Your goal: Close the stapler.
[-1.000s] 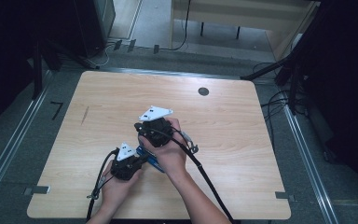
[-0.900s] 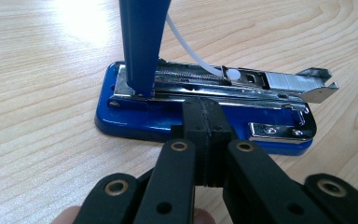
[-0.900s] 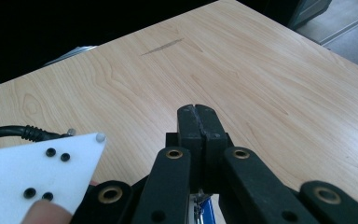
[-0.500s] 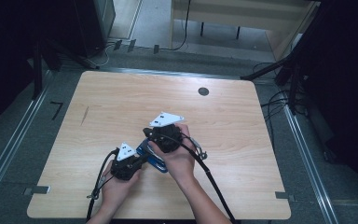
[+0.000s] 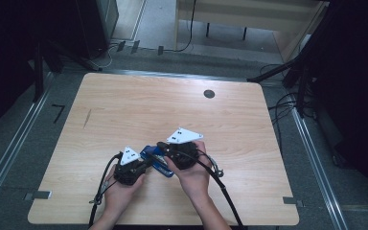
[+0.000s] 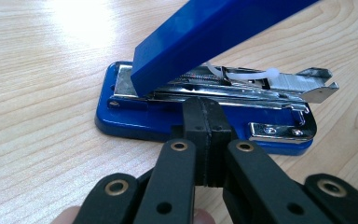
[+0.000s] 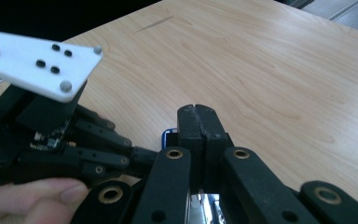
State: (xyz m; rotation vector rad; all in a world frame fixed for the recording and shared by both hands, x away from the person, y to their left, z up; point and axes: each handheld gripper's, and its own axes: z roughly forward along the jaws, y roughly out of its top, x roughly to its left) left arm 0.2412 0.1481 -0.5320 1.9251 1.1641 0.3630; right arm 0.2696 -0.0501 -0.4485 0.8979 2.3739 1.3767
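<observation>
Two grippers, one stapler: both tools meeting over a blue stapler near the front middle of the table.

High view, table [image 5: 124, 105]: pale wood, bare apart from the work at its near edge.
High view, stapler [image 5: 156, 159]: blue, lying flat between the two grippers, touching or nearly touching both.
High view, left gripper [image 5: 141, 167]: held low in the left hand [image 5: 120, 191], tip aimed right at the stapler's side.
High view, right gripper [image 5: 162, 145]: held in the right hand [image 5: 194, 175], tip over the stapler's far end.

Left gripper view, left gripper [image 6: 207, 116]: jaws pressed fully together, nothing between them, tip right against the side of the blue base.
Left gripper view, stapler [image 6: 121, 123]: blue top arm swung up and open, metal staple channel bare, base flat on the wood.

Right gripper view, right gripper [image 7: 199, 122]: jaws fully closed, gripping nothing, tip above a blue edge [image 7: 168, 136] of the stapler.
Right gripper view, left gripper [image 7: 140, 156]: close by at left, under its white plate.

Risk, sliding: likely skid of the base across the smooth wood under a sideways push from closed tips, with no clamp on it.
Risk, snapping shut: possible drop of the raised arm if nudged, pinching a tip.
Risk, collision: little room between the two tools, so knocks between them likely.
Risk, spilled staples: possible from a bump on the open channel.
</observation>
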